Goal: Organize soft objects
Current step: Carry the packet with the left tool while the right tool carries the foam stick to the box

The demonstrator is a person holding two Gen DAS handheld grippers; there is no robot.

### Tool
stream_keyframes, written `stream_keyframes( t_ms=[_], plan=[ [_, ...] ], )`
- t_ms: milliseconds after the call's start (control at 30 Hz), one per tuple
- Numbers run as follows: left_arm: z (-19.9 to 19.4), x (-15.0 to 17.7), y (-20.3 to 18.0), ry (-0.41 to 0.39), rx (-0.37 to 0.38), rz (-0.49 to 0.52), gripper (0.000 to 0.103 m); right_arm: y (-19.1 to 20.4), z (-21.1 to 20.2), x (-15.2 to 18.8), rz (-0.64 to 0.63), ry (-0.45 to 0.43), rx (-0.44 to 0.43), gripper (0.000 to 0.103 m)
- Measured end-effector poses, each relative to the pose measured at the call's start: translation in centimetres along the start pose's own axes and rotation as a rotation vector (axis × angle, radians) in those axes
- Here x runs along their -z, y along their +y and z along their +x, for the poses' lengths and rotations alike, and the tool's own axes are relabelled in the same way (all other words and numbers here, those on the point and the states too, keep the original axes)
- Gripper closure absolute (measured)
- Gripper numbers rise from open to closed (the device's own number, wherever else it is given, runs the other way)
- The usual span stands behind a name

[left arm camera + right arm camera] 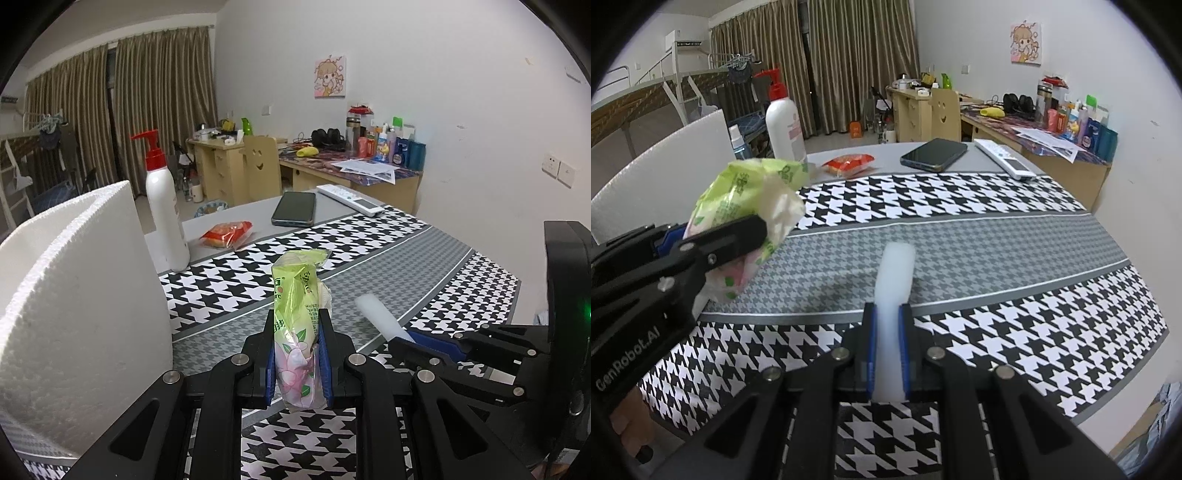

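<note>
A green tissue pack (295, 288) with a pink flower print stands upright between the blue pads of my left gripper (295, 318), which is shut on its lower half, above the houndstooth tablecloth (388, 266). In the right wrist view the same tissue pack (750, 192) hangs at the left, squeezed. My right gripper (888, 308) is shut on a white, soft foam strip (895, 273) that sticks out forward past its fingertips. The foam strip (376, 314) also shows at the lower right of the left wrist view.
A white foam box (74, 295) stands close on the left. Behind it is a white pump bottle (164, 206) with a red cap. A red snack packet (227, 233), a dark phone (294, 208) and a white remote (351, 199) lie at the table's far side.
</note>
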State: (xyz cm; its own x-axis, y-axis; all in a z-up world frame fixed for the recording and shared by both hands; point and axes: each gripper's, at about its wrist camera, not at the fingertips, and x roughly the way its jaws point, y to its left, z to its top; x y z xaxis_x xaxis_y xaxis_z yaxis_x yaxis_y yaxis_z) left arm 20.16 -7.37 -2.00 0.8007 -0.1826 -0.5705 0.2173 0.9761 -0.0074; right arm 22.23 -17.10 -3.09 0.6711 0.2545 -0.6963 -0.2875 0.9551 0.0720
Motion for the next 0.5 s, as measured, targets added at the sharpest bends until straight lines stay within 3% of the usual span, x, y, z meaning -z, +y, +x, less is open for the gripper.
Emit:
stream_keyframes(
  t_ms=[500],
  plan=[
    [-2.5,-1.3,-0.2,-0.054,-0.003,0.022,0.083,-0.3,-3.3,-1.2,0.009,-0.09,-0.004,0.089]
  ],
)
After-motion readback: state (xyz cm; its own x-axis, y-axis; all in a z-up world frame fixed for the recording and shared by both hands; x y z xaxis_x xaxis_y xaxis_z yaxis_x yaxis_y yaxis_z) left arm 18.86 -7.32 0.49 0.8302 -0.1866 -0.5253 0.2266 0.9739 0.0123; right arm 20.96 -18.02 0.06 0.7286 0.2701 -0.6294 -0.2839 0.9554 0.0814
